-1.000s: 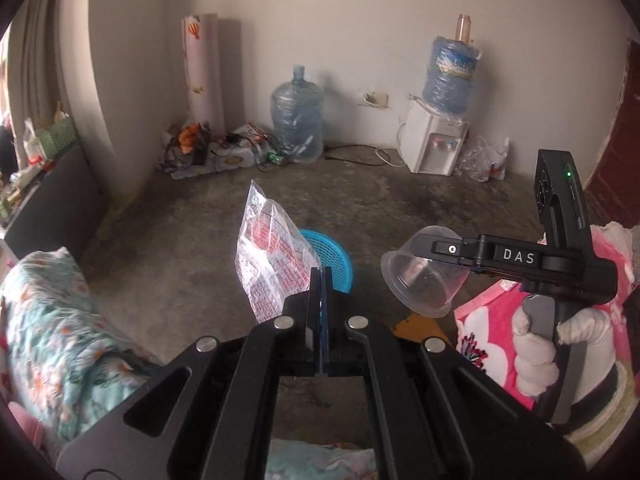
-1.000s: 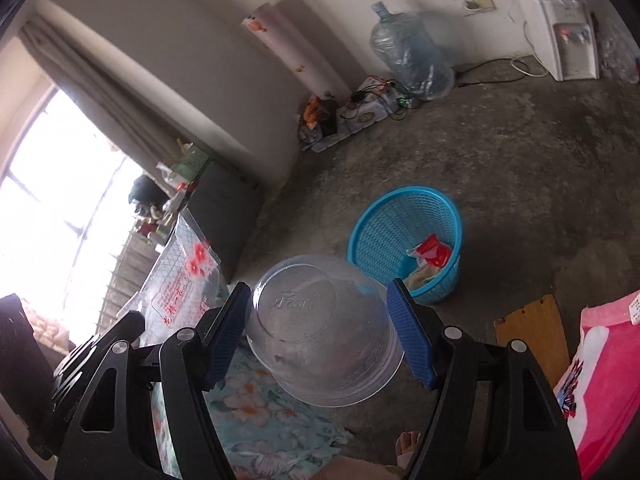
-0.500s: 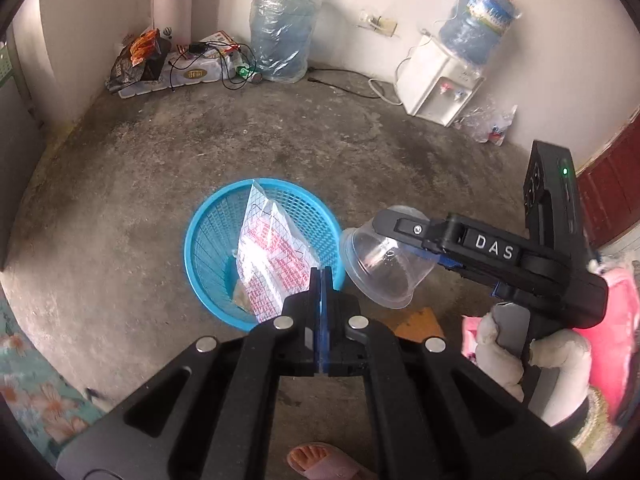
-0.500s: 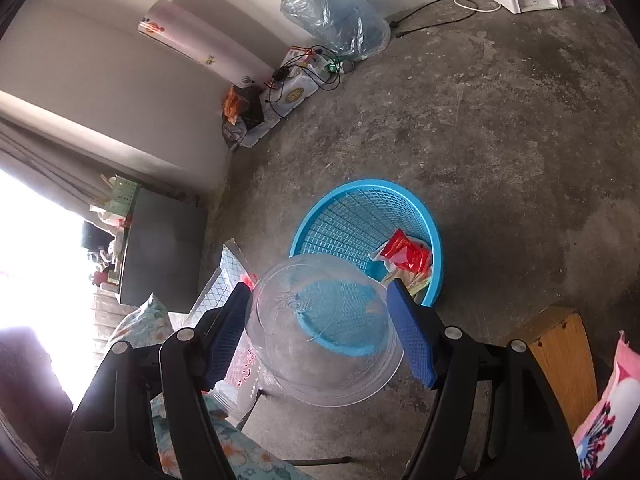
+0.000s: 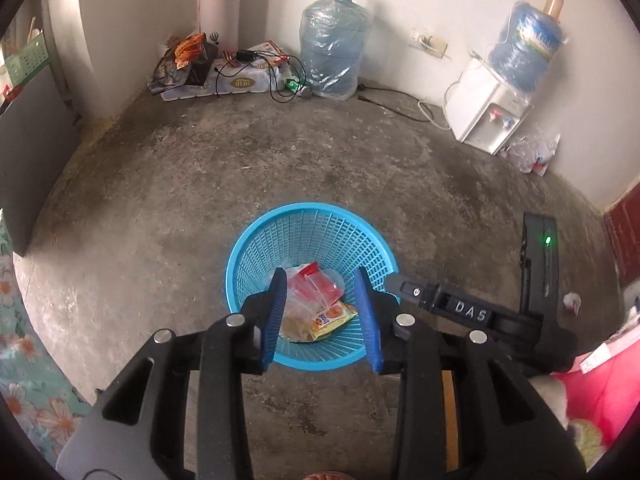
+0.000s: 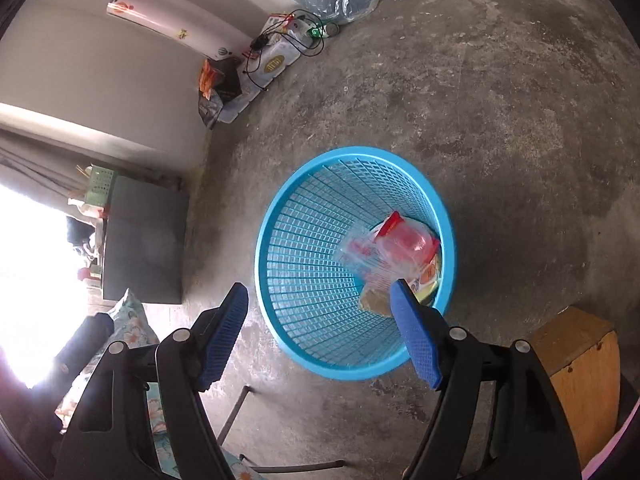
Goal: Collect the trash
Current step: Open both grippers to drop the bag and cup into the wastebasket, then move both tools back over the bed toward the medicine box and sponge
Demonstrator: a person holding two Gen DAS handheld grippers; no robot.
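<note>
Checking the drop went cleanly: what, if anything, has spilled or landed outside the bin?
Nothing stands out. The wrappers lie inside the upright blue basket, none on the concrete floor beside it. The left gripper and the right gripper are open and empty.

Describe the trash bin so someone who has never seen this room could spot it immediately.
On the bare concrete floor, well out from the back wall with its water jugs, stands one round basket. It is bright blue plastic lattice, open-topped, with wrappers at the bottom. Nothing else on the floor is blue mesh, and the open left claw frames it.
</note>
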